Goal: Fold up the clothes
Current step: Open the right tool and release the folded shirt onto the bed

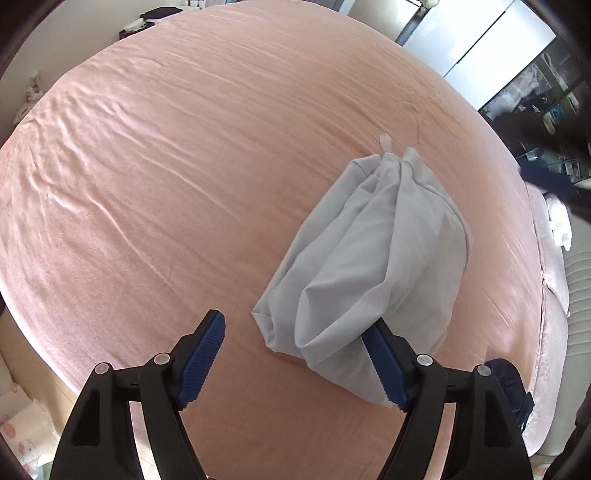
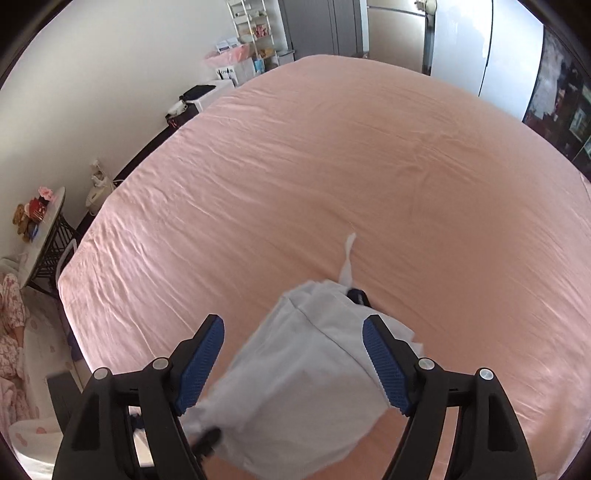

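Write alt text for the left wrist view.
A folded pale grey garment lies on a pink bedsheet, its near edge draped against the left gripper's right-side finger. The jaws stand open, gripping nothing.

Pale grey garment (image 1: pixel 373 251), folded into a rumpled bundle, on pink bedsheet (image 1: pixel 166 166)

No legible text; print on white box (image 2: pixel 226 73) too blurred.

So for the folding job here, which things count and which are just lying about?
Job:
- pale blue-grey folded cloth garment
- pink bed sheet beneath it
- left gripper and right gripper, fingers open

Lying about:
- small round side table
- white wire shelf rack
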### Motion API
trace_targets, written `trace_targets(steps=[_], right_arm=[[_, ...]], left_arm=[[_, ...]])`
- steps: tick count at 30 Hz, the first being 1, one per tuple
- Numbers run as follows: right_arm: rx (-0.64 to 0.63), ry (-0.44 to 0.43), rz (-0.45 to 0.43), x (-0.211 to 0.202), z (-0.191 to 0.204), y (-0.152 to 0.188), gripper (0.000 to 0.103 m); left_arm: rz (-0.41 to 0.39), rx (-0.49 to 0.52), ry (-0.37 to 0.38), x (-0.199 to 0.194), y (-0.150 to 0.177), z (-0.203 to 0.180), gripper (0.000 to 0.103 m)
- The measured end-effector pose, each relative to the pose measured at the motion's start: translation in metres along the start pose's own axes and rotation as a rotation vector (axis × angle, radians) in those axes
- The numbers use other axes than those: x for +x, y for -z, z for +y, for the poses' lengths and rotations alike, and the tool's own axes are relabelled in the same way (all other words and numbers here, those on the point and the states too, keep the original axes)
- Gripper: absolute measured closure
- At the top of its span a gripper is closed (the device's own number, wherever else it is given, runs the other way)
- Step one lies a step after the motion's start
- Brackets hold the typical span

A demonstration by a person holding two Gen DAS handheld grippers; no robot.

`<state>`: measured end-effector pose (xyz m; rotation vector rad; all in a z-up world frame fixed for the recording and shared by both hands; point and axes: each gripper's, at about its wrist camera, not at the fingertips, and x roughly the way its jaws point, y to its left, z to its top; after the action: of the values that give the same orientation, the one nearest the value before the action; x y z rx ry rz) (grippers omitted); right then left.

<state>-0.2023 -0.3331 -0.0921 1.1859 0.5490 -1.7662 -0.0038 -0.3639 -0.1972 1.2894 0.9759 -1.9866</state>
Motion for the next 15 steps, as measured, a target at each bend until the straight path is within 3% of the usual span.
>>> trace_targets(steps=[4, 15], right_arm=[[0.007, 0.059, 0.013, -0.003, -0.016, 0.019, 0.026], [0.113, -0.002, 0.064, -0.002, -0.055, 0.059, 0.026]], left_arm=[[-0.014, 0.006, -0.006, -0.007, 0.001, 0.005, 0.027], [-0.084, 0.01, -0.065, -0.031, -0.001, 0.015, 0.027]])
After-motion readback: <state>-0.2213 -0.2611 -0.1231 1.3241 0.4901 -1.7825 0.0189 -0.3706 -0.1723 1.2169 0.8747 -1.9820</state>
